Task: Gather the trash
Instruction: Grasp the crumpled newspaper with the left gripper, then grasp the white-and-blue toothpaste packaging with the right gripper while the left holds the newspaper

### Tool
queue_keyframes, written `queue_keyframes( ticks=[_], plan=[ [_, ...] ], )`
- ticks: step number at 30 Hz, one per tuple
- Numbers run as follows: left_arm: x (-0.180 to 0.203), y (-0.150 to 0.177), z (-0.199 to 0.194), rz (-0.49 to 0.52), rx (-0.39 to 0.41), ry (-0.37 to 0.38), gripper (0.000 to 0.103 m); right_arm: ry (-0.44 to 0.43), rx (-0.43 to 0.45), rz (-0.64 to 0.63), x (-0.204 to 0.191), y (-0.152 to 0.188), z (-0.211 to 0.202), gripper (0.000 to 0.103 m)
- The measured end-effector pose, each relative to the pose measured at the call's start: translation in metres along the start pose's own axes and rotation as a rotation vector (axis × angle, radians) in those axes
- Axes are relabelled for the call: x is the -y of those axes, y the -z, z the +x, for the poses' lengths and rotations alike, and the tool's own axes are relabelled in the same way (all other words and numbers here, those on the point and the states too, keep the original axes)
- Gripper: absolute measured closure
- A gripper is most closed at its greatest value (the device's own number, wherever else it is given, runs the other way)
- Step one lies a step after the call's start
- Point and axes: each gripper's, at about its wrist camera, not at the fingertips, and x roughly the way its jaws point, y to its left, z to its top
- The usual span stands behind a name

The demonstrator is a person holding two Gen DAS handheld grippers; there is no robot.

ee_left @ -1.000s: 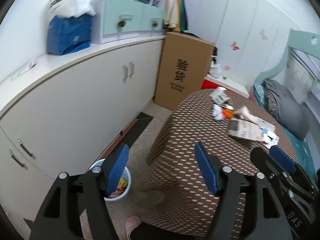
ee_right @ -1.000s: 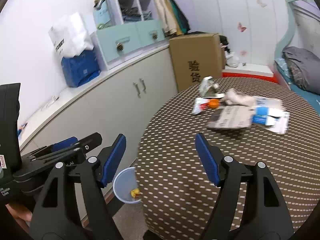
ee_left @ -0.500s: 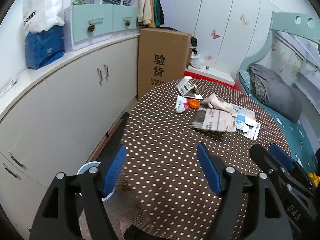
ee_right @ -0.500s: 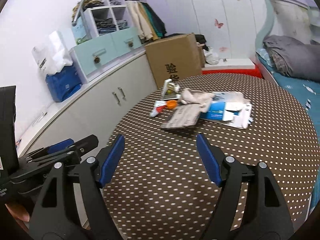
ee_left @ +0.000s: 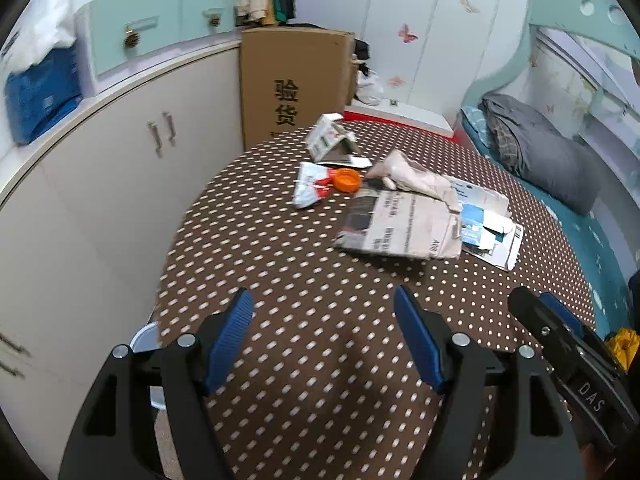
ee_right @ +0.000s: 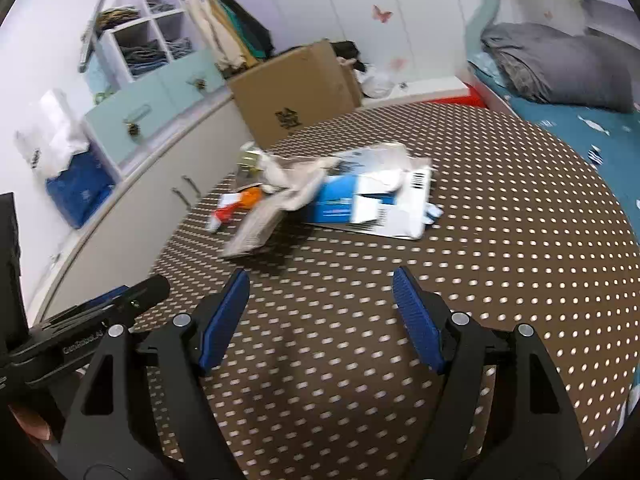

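Observation:
Trash lies on a round brown dotted table (ee_left: 300, 272): a folded newspaper (ee_left: 400, 226), a crumpled beige paper (ee_left: 412, 176), a blue-and-white flattened box (ee_left: 486, 224), an orange cap (ee_left: 347, 180), a white-and-red wrapper (ee_left: 310, 188) and a small folded carton (ee_left: 330, 140). The same pile shows in the right wrist view, with the blue-and-white box (ee_right: 372, 200) nearest. My left gripper (ee_left: 324, 340) is open and empty above the near table. My right gripper (ee_right: 320, 316) is open and empty, short of the pile.
A blue-rimmed bin (ee_left: 146, 338) stands on the floor, left of the table. White cabinets (ee_left: 120, 168) run along the left. A tall cardboard box (ee_left: 294, 84) stands behind the table. A bed with a grey blanket (ee_left: 540, 156) lies on the right.
Both grippers have swung from the bin and floor at the left over the table, closer to the trash pile. Both stay open and empty.

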Motion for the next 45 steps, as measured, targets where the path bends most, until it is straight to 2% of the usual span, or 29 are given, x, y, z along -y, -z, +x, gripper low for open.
queue_keyframes(
  ticks=[2, 5, 11, 13, 16, 18, 19, 24, 27, 33, 36, 40, 43, 45],
  plan=[
    [0.015, -0.003, 0.011, 0.057, 0.002, 0.014, 0.031, 0.015, -0.004, 0.019, 0.009, -0.002, 0.005, 0.03],
    [0.039, -0.005, 0.024, 0.165, 0.006, -0.011, 0.031, 0.039, -0.009, 0.052, 0.023, -0.008, 0.01, 0.03],
    [0.085, -0.005, 0.053, 0.377, 0.043, -0.125, 0.031, 0.058, -0.014, 0.071, 0.037, -0.018, 0.017, 0.028],
    [0.092, -0.008, 0.061, 0.405, 0.06, -0.167, 0.031, 0.066, -0.018, 0.075, 0.042, -0.021, 0.02, 0.028],
    [0.095, -0.015, 0.07, 0.415, 0.07, -0.176, 0.036, 0.08, -0.032, 0.083, 0.049, -0.024, 0.025, 0.027],
    [0.095, -0.021, 0.074, 0.412, 0.066, -0.161, 0.067, 0.078, -0.043, 0.094, 0.053, -0.025, 0.028, 0.028],
    [0.094, -0.024, 0.075, 0.406, 0.065, -0.161, 0.068, 0.081, -0.047, 0.096, 0.054, -0.026, 0.03, 0.028],
    [0.088, -0.029, 0.054, 0.36, 0.172, -0.158, 0.092, 0.072, -0.059, 0.102, 0.054, -0.03, 0.036, 0.027],
    [0.077, -0.032, 0.036, 0.286, 0.214, -0.105, 0.096, 0.055, -0.062, 0.116, 0.057, -0.034, 0.04, 0.027],
    [0.056, -0.037, 0.009, 0.126, 0.302, -0.064, 0.098, -0.039, -0.054, 0.163, 0.07, -0.048, 0.048, 0.027],
    [0.057, -0.037, 0.006, 0.1, 0.315, -0.066, 0.098, -0.082, -0.061, 0.173, 0.069, -0.055, 0.055, 0.027],
    [0.061, -0.038, 0.01, 0.091, 0.303, -0.045, 0.098, -0.09, -0.062, 0.164, 0.066, -0.064, 0.064, 0.028],
    [0.066, -0.036, 0.014, 0.096, 0.289, -0.048, 0.098, -0.09, -0.075, 0.165, 0.067, -0.067, 0.073, 0.037],
    [0.068, -0.035, 0.017, 0.096, 0.28, -0.048, 0.098, -0.117, -0.088, 0.167, 0.067, -0.067, 0.079, 0.039]
  ],
)
